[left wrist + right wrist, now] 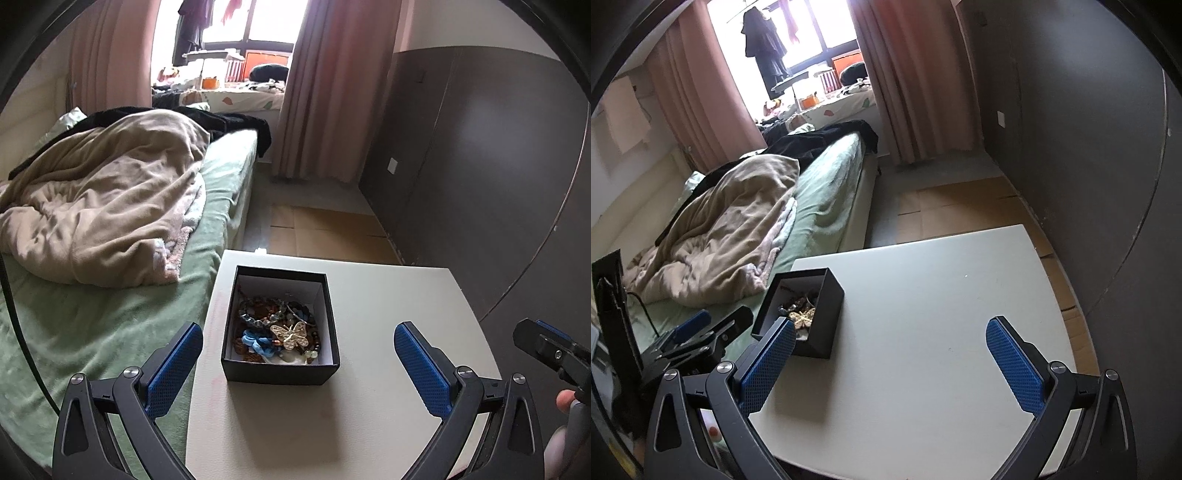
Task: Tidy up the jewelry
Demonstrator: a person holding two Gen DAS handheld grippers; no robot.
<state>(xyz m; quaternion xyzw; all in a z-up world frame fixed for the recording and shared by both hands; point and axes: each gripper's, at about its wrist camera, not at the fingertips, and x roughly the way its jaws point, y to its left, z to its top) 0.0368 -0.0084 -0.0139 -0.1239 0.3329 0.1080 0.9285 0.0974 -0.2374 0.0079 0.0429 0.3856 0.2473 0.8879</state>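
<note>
A black open box (280,371) stands on the white table (388,369). It holds a tangle of beaded bracelets, a gold butterfly piece (290,335) and a blue cord. My left gripper (298,347) is open, its blue pads wide apart either side of the box, just in front of it. My right gripper (891,341) is open and empty over the bare table, with the box (827,321) by its left pad. The right gripper also shows at the right edge of the left wrist view (546,347).
A bed (110,295) with a green sheet and a beige blanket (103,206) lies against the table's left side. A dark wall (480,166) runs along the right. Cardboard (325,232) covers the floor beyond the table.
</note>
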